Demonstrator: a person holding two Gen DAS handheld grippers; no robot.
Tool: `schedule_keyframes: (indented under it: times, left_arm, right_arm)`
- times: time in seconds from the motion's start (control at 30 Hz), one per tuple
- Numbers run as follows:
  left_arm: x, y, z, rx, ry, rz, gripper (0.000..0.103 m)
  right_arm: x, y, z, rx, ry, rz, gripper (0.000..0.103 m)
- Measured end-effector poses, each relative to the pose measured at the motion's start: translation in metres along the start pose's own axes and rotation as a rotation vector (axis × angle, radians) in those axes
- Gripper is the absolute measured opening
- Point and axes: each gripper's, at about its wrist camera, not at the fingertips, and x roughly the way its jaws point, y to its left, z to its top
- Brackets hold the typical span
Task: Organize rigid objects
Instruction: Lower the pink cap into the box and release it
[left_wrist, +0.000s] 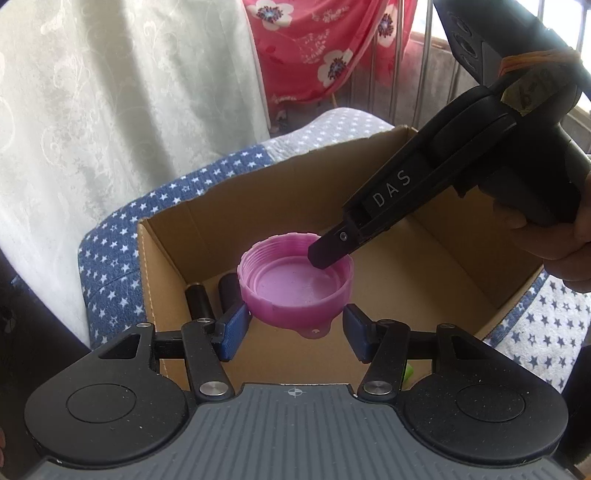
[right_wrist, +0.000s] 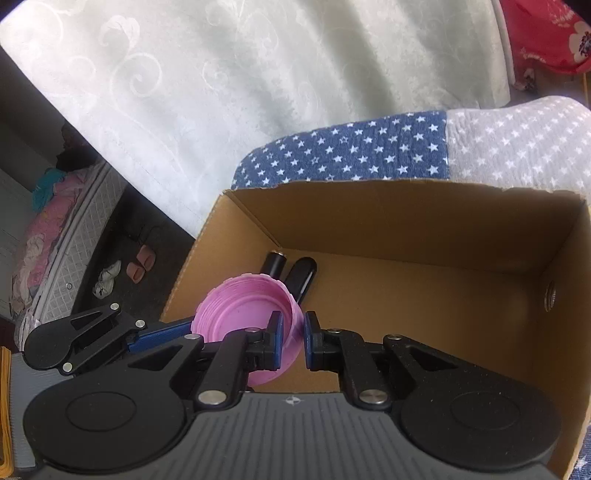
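A pink plastic cap (left_wrist: 291, 284), open side up, hangs over the open cardboard box (left_wrist: 221, 214). My right gripper (right_wrist: 293, 341) is shut on the cap's wall (right_wrist: 251, 314); one finger is inside the rim, one outside. It also shows in the left wrist view (left_wrist: 328, 254), reaching in from the upper right. My left gripper (left_wrist: 295, 332) is open, its blue pads (left_wrist: 234, 328) standing on either side of the cap below it; the left pad is close to the wall. Two black cylinders (right_wrist: 291, 273) lie in the box's far left corner.
The box (right_wrist: 406, 221) sits on a blue and white star-print cloth (right_wrist: 369, 151). A white curtain (right_wrist: 221, 92) hangs behind, and red flowered fabric (left_wrist: 325, 48) at the back. A metal rack (left_wrist: 424, 74) stands at the back right. The floor with slippers (right_wrist: 142, 266) lies to the left.
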Motion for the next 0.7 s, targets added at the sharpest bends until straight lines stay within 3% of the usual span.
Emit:
schedule_keyframes:
  times: [0.2, 0.37, 0.6, 0.7]
  left_arm:
    - [0.014, 0.019, -0.020, 0.010, 0.106, -0.022, 0.056]
    - [0.013, 0.024, -0.022, 0.035, 0.116, -0.001, 0.055]
    - [-0.001, 0.029, -0.018, 0.016, 0.077, -0.001, 0.056]
    - [-0.012, 0.030, -0.018, 0.004, 0.041, 0.005, 0.056]
  right_arm:
    - [0.054, -0.012, 0.000, 0.021, 0.176, -0.016, 0.012]
    - [0.079, -0.009, 0.002, 0.030, 0.256, 0.000, 0.015]
    - [0.084, -0.008, 0.006, 0.061, 0.288, 0.070, 0.015]
    - [0.069, -0.008, 0.010, 0.070, 0.264, 0.060, 0.026]
